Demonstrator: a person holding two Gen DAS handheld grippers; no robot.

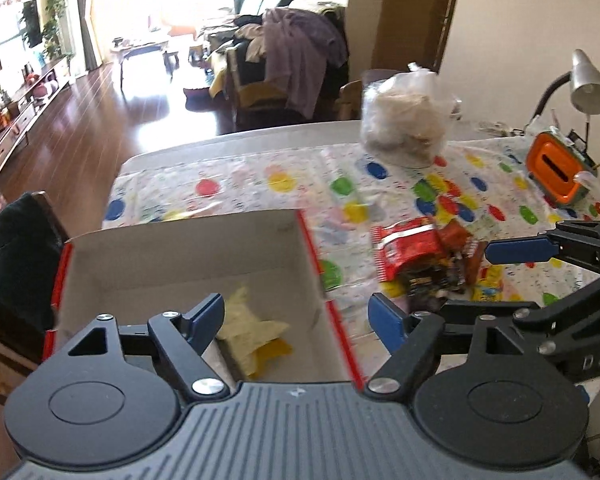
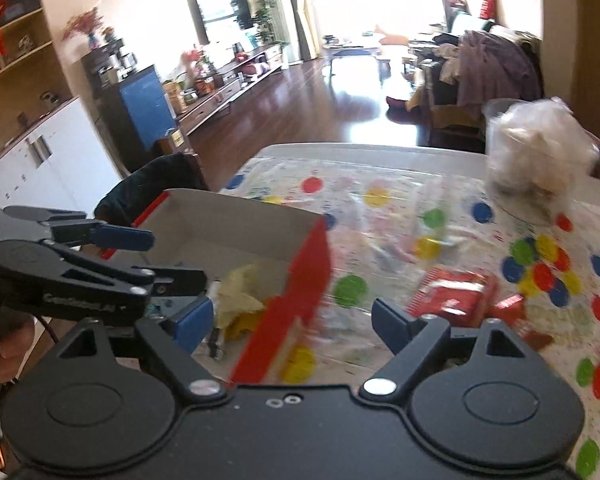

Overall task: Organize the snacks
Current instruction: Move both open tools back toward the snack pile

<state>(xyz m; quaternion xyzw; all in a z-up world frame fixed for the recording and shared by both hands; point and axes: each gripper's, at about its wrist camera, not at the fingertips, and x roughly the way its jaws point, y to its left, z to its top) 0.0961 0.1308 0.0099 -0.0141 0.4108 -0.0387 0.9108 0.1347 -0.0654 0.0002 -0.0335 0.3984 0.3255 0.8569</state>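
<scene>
Left wrist view puts the snacks in a loose heap on the surface, just right of the box and apart from its red right wall. A red packet lies on top of the heap, with darker and yellow wrappers under and beside it; its long axis runs roughly left to right across your view. One yellow wrapper already sits on the box floor.

Your left gripper is spread wide and holds nothing. It hangs over the box's near right corner, so the heap lies ahead and to its right.

Your right gripper is also spread and empty. In the right wrist view the red packet lies just ahead and to the right of its right finger, while the box wall stands between the fingers. The blue fingertips reach in from the right of the left wrist view, one beside the heap and one nearer you.

I judge the right gripper the nearer one, with the box off to its left. To straddle the packet you would swing it right and close across the short side.

A clear bag stands well beyond, and an orange holder far right.
</scene>
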